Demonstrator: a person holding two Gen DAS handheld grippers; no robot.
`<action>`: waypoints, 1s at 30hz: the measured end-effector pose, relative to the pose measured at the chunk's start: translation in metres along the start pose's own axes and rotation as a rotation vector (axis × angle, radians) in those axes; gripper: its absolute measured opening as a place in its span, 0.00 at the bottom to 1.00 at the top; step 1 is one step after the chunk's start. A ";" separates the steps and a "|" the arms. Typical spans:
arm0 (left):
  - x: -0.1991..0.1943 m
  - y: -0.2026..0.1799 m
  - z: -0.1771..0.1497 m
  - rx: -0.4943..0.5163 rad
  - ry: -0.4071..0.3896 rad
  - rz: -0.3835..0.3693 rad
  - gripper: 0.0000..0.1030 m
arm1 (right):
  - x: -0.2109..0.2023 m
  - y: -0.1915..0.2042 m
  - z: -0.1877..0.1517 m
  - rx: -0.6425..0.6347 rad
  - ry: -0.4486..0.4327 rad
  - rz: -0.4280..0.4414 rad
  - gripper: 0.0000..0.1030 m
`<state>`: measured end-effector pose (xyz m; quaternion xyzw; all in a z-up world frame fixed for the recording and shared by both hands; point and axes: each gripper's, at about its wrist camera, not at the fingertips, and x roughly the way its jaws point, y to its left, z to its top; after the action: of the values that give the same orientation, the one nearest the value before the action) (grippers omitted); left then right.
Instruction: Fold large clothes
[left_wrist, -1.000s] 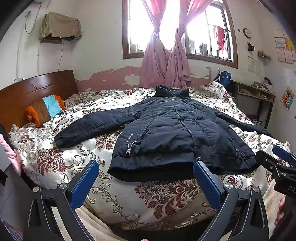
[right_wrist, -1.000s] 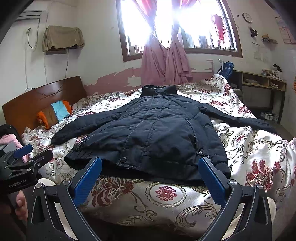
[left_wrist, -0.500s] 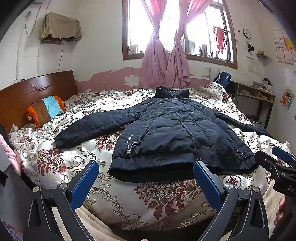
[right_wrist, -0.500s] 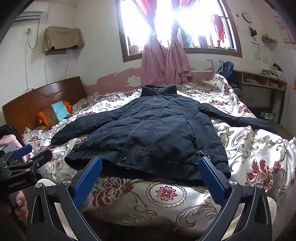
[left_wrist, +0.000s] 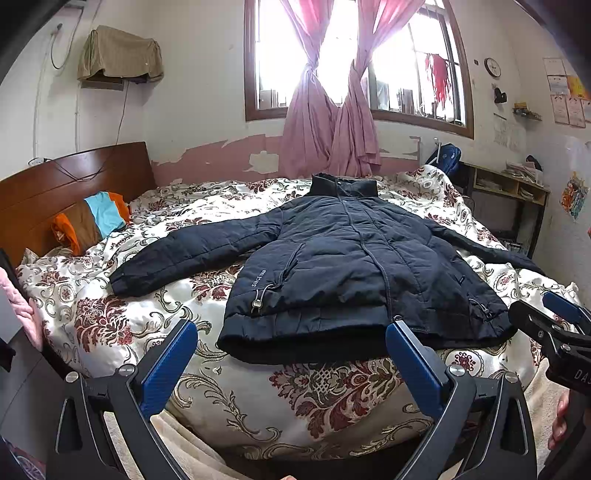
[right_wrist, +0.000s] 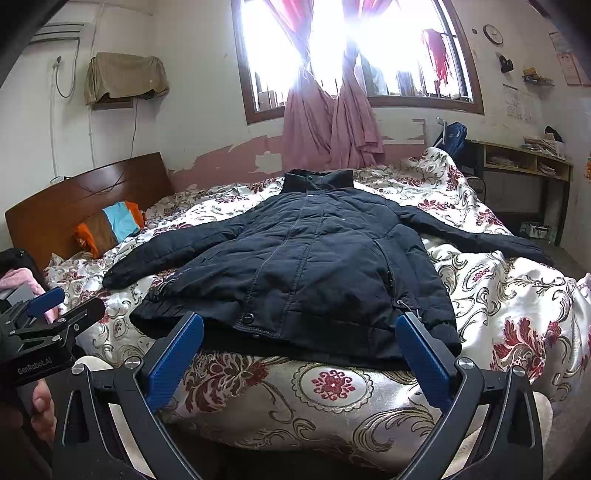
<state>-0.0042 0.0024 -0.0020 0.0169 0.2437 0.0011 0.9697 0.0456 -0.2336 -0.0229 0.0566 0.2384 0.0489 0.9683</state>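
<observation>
- Dark padded jacket (left_wrist: 343, 266) lies spread flat, front up and zipped, on the floral bedspread (left_wrist: 314, 387). Collar at 12 o'clock toward the window, hem at 6 o'clock on the near bed edge, sleeves out toward 9 and 3 o'clock.
- Left tool (left_wrist: 291, 358): blue fingers wide apart, nothing between them; it hovers short of the hem. Right tool (right_wrist: 299, 350): likewise spread and empty, also short of the hem.
- Risk: the hem sits right at the bed edge. A pull toward 6 o'clock would likely drag the whole jacket off the mattress rather than fold it.
- Risk: the satin-looking bedspread may come up with the jacket if a tool bites too deep; a pinch at the hem could catch both layers.
- Risk: the padding is thick, so a shallow pinch may slip off, or take only the top layer and leave the back panel behind.
- Risk: the drawcord toggle (left_wrist: 257, 303) near the left hem corner could snag a fingertip.
- Risk: the right sleeve (right_wrist: 480, 236) trails toward the far bed edge at 3 o'clock; folding the body first may let it slide over the side.
- Risk: the window glare at 12 o'clock washes out the collar area in the right wrist view.
</observation>
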 end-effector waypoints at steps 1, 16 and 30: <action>0.000 0.000 0.000 0.000 -0.001 0.000 1.00 | 0.000 0.000 0.000 0.000 0.000 0.000 0.99; 0.000 -0.001 0.000 0.001 -0.002 0.002 1.00 | 0.000 0.001 0.000 -0.001 -0.001 0.000 0.99; 0.030 0.002 0.017 0.012 0.109 0.042 1.00 | 0.032 -0.007 0.011 0.011 0.109 -0.015 0.99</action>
<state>0.0302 0.0043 -0.0010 0.0276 0.2960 0.0207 0.9546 0.0792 -0.2376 -0.0283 0.0576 0.2914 0.0435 0.9539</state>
